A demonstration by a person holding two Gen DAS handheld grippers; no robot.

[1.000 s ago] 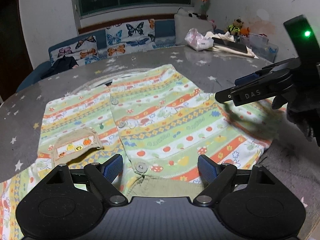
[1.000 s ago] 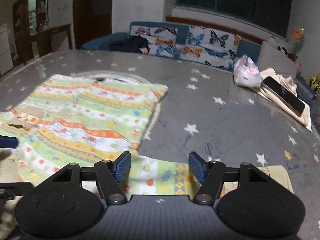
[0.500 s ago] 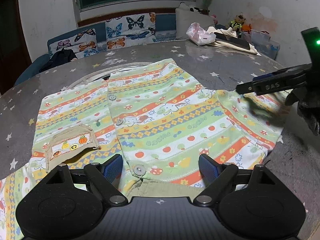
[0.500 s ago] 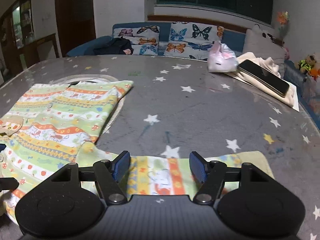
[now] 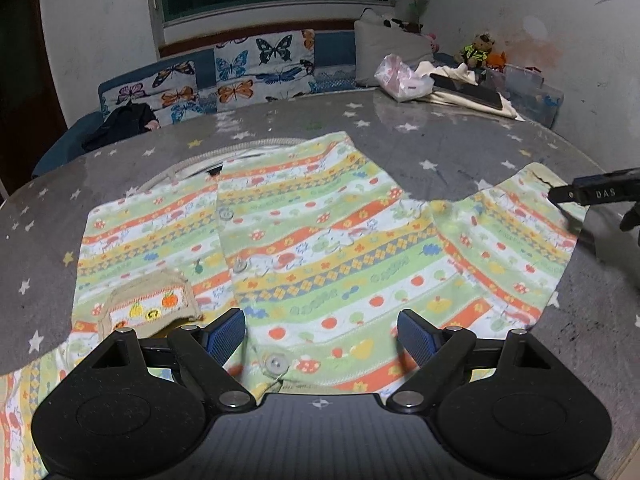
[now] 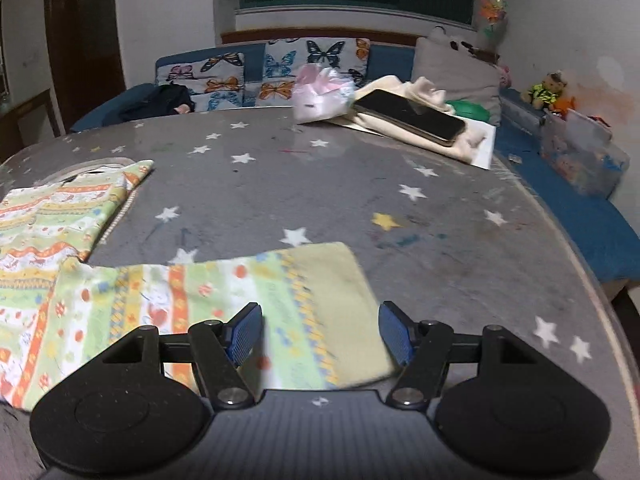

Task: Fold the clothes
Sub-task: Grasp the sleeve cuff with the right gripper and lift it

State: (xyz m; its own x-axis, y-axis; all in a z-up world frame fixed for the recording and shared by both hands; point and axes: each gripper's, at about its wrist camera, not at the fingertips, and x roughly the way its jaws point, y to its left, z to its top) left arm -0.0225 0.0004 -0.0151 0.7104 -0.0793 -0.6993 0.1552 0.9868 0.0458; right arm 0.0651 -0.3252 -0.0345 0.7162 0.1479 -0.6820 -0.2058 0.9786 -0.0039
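Striped cotton shirt [image 5: 320,248] flat on table [image 6: 440,208]; sleeve [image 6: 248,304] now spread outward. Right gripper [image 6: 320,330] and left gripper [image 5: 320,336] gape, empty. Folding can start.

Black tools, blue pads

The left tool [image 5: 320,334] and the right tool [image 6: 320,334] look alike: matte black linkages, silver pivot screws, ribbed blue pads [image 5: 224,334], a ridged black base. One black finger reads "DAS".

White letters "DAS" read plainly on the black finger of the right gripper [image 5: 600,193], poking in at the right edge of the left wrist view. Nothing else legible.
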